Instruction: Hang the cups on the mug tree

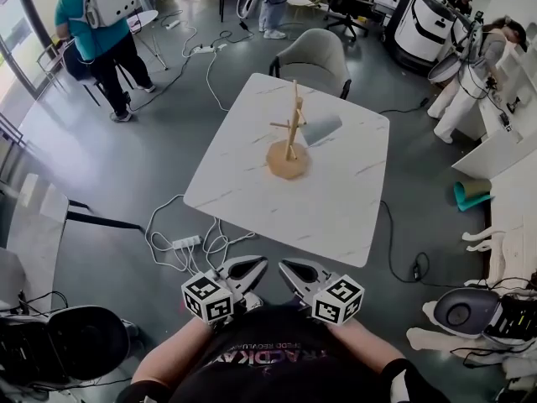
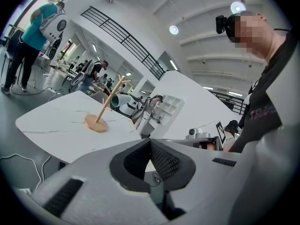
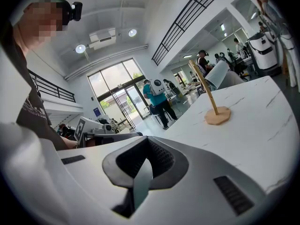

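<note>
A wooden mug tree (image 1: 290,138) stands mid-table on the white marble table (image 1: 336,208), with no cup on its pegs. One pale grey cup (image 1: 321,128) lies on its side just right of the tree. Both grippers are held close to the person's body, short of the table's near edge. My left gripper (image 1: 254,264) and right gripper (image 1: 289,267) are both shut with nothing between the jaws. In the left gripper view the mug tree (image 2: 107,106) and cup (image 2: 117,100) show far off beyond the gripper (image 2: 150,142). The right gripper view shows the mug tree (image 3: 208,97) and cup (image 3: 219,75) past its gripper (image 3: 149,140).
A grey chair (image 1: 315,57) sits at the table's far side. A power strip (image 1: 186,243) and cables lie on the floor by the near left corner. People stand at the back left (image 1: 101,32) and far right (image 1: 470,74). White shelving (image 1: 503,149) is to the right.
</note>
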`<action>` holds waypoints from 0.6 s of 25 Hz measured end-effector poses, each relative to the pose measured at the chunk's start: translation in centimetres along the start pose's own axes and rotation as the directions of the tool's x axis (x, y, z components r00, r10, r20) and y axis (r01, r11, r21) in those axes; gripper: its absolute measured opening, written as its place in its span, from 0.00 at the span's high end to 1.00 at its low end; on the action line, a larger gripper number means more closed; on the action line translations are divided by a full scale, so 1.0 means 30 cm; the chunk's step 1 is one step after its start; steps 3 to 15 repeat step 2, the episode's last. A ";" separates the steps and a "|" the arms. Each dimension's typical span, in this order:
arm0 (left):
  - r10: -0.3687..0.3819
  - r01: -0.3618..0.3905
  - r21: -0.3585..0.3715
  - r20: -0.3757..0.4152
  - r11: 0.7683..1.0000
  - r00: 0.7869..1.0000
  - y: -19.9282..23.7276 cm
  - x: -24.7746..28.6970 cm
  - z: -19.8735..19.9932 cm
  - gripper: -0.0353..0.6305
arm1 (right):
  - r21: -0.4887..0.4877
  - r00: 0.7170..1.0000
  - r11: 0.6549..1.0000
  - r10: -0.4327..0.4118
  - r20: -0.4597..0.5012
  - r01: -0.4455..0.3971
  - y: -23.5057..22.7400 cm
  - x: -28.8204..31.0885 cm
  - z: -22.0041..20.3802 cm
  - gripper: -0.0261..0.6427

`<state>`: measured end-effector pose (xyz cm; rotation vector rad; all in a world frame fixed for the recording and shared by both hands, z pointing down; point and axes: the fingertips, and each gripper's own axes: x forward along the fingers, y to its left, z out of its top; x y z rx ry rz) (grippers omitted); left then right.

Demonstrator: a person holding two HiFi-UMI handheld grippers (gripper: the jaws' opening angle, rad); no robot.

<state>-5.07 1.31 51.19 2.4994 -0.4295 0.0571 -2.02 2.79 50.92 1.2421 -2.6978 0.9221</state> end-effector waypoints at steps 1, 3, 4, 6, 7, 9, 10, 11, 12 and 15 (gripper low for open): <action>0.001 -0.001 0.000 0.000 1.000 1.000 -0.002 0.003 -0.002 0.95 | 0.000 1.000 1.000 0.000 0.000 0.000 -0.002 -0.003 -0.001 0.95; 0.002 -0.002 0.000 0.001 1.000 1.000 -0.003 0.005 -0.003 0.95 | -0.001 1.000 1.000 0.001 -0.001 -0.001 -0.004 -0.006 -0.002 0.95; 0.002 -0.002 0.000 0.001 1.000 1.000 -0.003 0.005 -0.003 0.95 | -0.001 1.000 1.000 0.001 -0.001 -0.001 -0.004 -0.006 -0.002 0.95; 0.002 -0.002 0.000 0.001 1.000 1.000 -0.003 0.005 -0.003 0.95 | -0.001 1.000 1.000 0.001 -0.001 -0.001 -0.004 -0.006 -0.002 0.95; 0.002 -0.002 0.000 0.001 1.000 1.000 -0.003 0.005 -0.003 0.95 | -0.001 1.000 1.000 0.001 -0.001 -0.001 -0.004 -0.006 -0.002 0.95; 0.002 -0.002 0.000 0.001 1.000 1.000 -0.003 0.005 -0.003 0.95 | -0.001 1.000 1.000 0.001 -0.001 -0.001 -0.004 -0.006 -0.002 0.95; 0.002 -0.002 0.000 0.001 1.000 1.000 -0.003 0.005 -0.003 0.95 | -0.001 1.000 1.000 0.001 -0.001 -0.001 -0.004 -0.006 -0.002 0.95; 0.002 -0.002 0.000 0.001 1.000 1.000 -0.003 0.005 -0.003 0.95 | -0.001 1.000 1.000 0.001 -0.001 -0.001 -0.004 -0.006 -0.002 0.95; 0.002 -0.002 0.000 0.001 1.000 1.000 -0.003 0.005 -0.003 0.95 | -0.001 1.000 1.000 0.001 -0.001 -0.001 -0.004 -0.006 -0.002 0.95; 0.002 -0.002 0.000 0.001 1.000 1.000 -0.003 0.005 -0.003 0.95 | -0.001 1.000 1.000 0.001 -0.001 -0.001 -0.004 -0.006 -0.002 0.95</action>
